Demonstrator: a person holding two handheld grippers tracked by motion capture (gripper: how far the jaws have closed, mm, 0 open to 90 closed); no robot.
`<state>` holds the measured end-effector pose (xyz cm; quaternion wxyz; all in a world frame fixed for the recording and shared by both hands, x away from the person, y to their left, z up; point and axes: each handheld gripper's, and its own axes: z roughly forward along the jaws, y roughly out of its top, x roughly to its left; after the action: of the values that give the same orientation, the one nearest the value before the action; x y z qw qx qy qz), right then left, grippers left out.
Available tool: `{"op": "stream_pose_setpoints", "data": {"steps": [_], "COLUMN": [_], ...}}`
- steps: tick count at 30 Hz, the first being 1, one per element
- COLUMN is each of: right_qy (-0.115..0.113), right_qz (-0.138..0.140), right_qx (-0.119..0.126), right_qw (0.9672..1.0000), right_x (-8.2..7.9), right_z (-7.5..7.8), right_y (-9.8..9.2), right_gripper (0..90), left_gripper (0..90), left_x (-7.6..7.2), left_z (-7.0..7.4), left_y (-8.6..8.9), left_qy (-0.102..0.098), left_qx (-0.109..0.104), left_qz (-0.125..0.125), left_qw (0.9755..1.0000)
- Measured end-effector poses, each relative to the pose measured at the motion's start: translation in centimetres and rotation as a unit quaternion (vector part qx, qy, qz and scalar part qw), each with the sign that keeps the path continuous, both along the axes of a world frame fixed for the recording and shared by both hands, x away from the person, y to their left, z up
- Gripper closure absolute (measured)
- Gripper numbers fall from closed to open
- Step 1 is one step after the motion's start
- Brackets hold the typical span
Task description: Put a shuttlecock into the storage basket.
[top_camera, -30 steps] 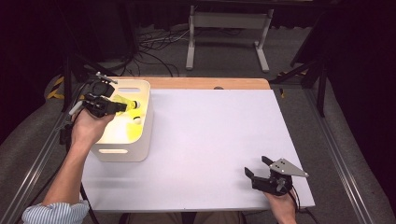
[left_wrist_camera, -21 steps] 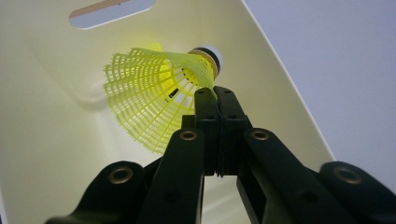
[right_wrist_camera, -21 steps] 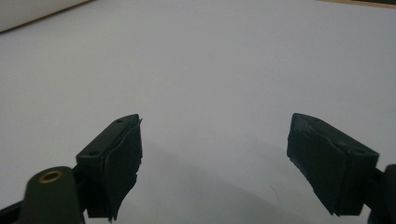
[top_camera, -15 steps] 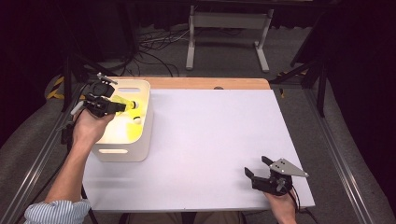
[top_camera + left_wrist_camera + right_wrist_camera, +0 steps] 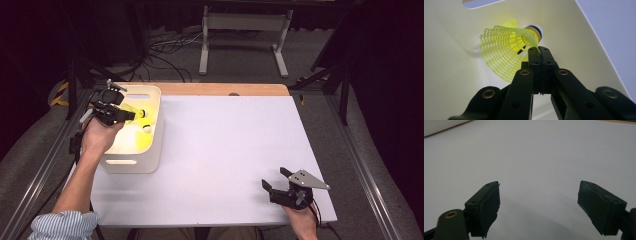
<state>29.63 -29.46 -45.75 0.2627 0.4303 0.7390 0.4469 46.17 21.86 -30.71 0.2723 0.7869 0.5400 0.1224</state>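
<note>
Currently, left gripper [image 5: 540, 51]: jaws pinched on yellow shuttlecock [image 5: 506, 53] skirt, unchanged, kept inside white bin [image 5: 150, 150], upper left.
Right gripper [image 5: 539, 207]: jaws spread, nothing held, lower right.
Release: judged pending.

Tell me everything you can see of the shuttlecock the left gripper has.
The shuttlecock has a bright yellow mesh skirt, plastic by the look, and a white cork tip with a dark band. It hangs inside the white bin, tip pointing away from the camera. The left gripper is shut on the skirt's edge near the tip. Nothing else visibly touches it.
</note>
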Motion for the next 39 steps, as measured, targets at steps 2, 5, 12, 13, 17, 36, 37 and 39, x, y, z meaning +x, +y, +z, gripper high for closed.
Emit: {"op": "stream_pose_setpoints", "data": {"steps": [2, 5, 12, 13, 17, 36, 37, 39], "right_qy": [0.000, 0.000, 0.001, 0.001, 0.002, 0.001, 0.001, 0.000], "right_qz": [0.000, 0.000, 0.000, 0.000, 0.000, 0.000, 0.000, 0.000], "right_qx": [-0.001, 0.000, -0.001, -0.001, 0.000, 0.001, 0.000, 0.000], "right_qw": [1.0000, 1.0000, 1.0000, 1.0000, 1.0000, 1.0000, 1.0000, 1.0000], "right_x": [0.0, 0.0, 0.0, 0.0, 0.0, 0.0, 0.0, 0.0], "right_z": [0.0, 0.0, 0.0, 0.0, 0.0, 0.0, 0.0, 0.0], "right_y": [0.0, 0.0, 0.0, 0.0, 0.0, 0.0, 0.0, 0.0], "right_gripper": [18.5, 18.5, 18.5, 18.5, 18.5, 18.3, 18.3, 18.4], "left_gripper": [89.5, 89.5, 89.4, 89.4, 89.3, 89.2, 89.2, 89.2], "left_x": [0.1, 0.4, 0.8, 0.9, 1.2, 2.5, 2.6, 2.6], "left_z": [-0.1, -0.3, -0.9, -0.9, -1.2, -2.9, -3.0, -3.2], "left_y": [0.1, 0.3, 0.6, 0.6, 0.7, 0.7, 0.8, 0.7], "left_qy": [0.002, 0.004, 0.013, 0.014, 0.021, 0.057, 0.057, 0.060], "left_qx": [0.001, 0.001, 0.004, 0.005, 0.008, 0.018, 0.018, 0.017], "left_qz": [0.002, 0.006, 0.015, 0.016, 0.019, 0.024, 0.026, 0.026], "left_qw": [1.0000, 1.0000, 0.9998, 0.9998, 0.9996, 0.9979, 0.9979, 0.9977]}}
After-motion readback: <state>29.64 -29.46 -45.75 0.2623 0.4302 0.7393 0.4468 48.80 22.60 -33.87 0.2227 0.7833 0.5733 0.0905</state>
